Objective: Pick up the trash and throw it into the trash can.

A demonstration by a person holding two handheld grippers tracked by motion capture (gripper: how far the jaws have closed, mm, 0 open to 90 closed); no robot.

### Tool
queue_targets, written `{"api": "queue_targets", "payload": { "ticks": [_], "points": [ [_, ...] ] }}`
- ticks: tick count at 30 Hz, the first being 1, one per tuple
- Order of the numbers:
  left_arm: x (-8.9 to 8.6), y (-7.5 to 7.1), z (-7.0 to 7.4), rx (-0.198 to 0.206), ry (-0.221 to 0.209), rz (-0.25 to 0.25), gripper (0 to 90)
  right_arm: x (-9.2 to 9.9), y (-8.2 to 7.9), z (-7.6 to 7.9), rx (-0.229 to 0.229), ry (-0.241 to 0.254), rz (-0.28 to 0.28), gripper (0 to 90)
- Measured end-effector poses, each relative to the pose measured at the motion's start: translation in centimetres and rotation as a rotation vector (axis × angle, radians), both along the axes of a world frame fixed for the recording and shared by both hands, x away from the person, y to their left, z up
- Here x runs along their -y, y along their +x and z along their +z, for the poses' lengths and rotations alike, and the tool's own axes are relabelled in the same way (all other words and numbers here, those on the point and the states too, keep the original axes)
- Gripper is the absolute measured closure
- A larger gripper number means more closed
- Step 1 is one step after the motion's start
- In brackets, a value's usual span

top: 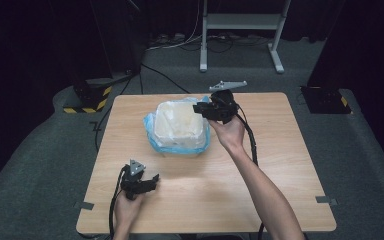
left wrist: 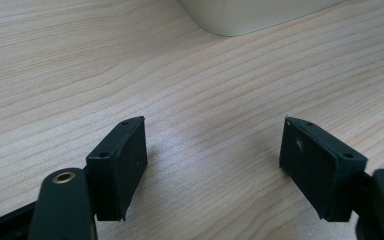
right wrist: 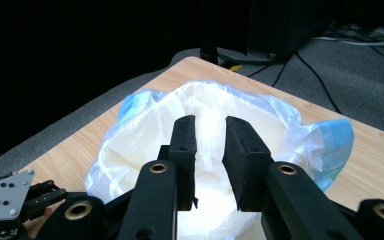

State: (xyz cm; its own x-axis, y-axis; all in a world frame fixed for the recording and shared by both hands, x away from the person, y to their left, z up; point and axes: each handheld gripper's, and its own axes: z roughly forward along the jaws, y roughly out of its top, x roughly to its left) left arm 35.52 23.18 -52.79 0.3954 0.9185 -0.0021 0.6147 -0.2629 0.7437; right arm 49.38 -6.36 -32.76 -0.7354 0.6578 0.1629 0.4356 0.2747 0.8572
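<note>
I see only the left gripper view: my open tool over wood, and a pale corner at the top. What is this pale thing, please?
Observer: It is the corner of a white bin. The high view shows it standing mid-table, lined with a thin bag whose blue-tinted rim folds outward.
Operator: And where is the other tool?
Observer: The right tool is at the bin's far right corner, above the bag's rim. In the right gripper view its jaws stand close, with a narrow gap. I cannot tell whether they pinch the bag.
</note>
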Motion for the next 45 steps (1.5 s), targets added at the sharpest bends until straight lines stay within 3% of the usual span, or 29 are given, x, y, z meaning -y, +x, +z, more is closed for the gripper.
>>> {"api": "queue_targets", "payload": {
  "ticks": [12,29,45],
  "points": [
    [0.0,0.0,0.0,0.001,0.000,0.000,26.8,1.1,-1.3,0.9,0.059,-0.008,0.008,68.3],
    [0.0,0.0,0.0,0.000,0.000,0.000,26.8,4.4,-3.2,1.1,0.081,0.026,-0.006,66.8],
    [0.0,0.0,0.0,0.002,0.000,0.000,26.8,6.4,-4.5,0.8,0.079,0.052,-0.009,66.1]
  ]
}}
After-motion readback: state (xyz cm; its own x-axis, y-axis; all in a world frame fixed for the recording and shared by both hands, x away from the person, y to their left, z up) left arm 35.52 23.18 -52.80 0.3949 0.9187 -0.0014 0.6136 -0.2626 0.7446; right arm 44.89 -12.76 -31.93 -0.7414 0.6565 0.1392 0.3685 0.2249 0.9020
